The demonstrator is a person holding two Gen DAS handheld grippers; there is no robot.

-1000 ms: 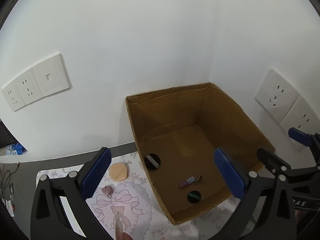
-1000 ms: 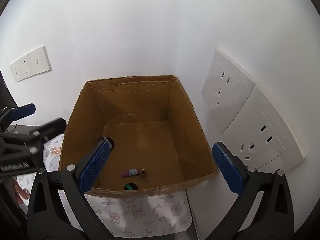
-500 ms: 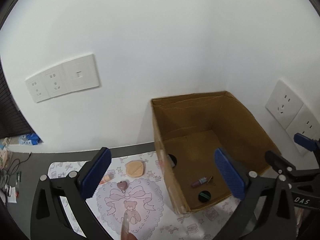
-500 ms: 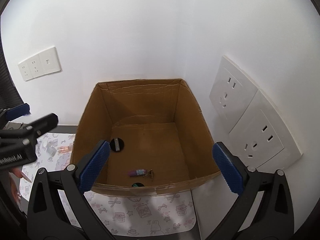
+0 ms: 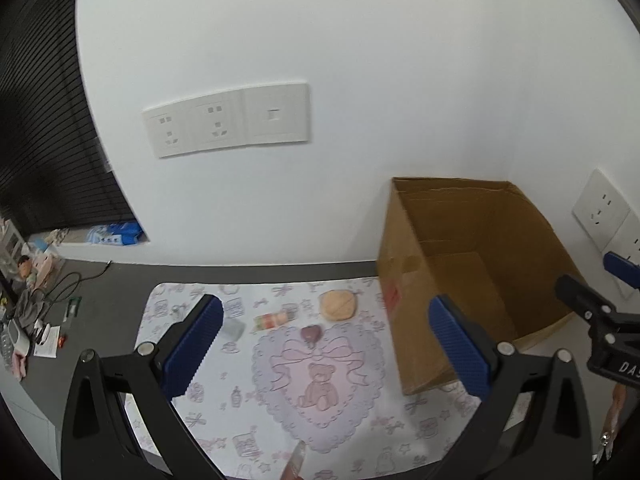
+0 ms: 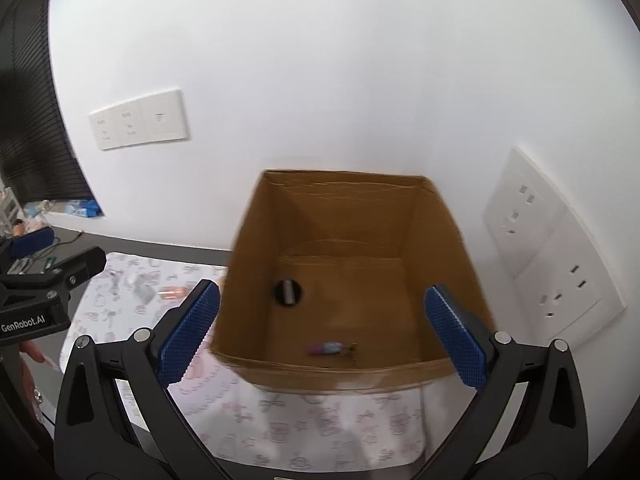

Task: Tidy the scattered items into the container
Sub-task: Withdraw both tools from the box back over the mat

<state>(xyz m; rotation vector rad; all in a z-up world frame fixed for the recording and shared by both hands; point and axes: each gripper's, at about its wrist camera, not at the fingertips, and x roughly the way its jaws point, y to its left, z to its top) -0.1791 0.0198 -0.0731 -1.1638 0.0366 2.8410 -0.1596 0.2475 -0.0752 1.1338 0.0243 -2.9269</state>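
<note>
Cardboard box [image 6: 340,280] stands in the worktop's corner, a black disc [image 6: 288,291] and a small purple tube [image 6: 326,348] inside it. Left claw [image 5: 326,344] hangs wide open and empty above the patterned mat [image 5: 240,400]; at its 12 o'clock lie an orange puff [image 5: 338,306], a heart charm [image 5: 312,334] and a striped tube [image 5: 274,320]. Right claw [image 6: 320,332] gapes empty before the box.

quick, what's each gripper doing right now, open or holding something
Left gripper: open, holding nothing, above the mat.
Right gripper: open, holding nothing, facing the cardboard box.
</note>
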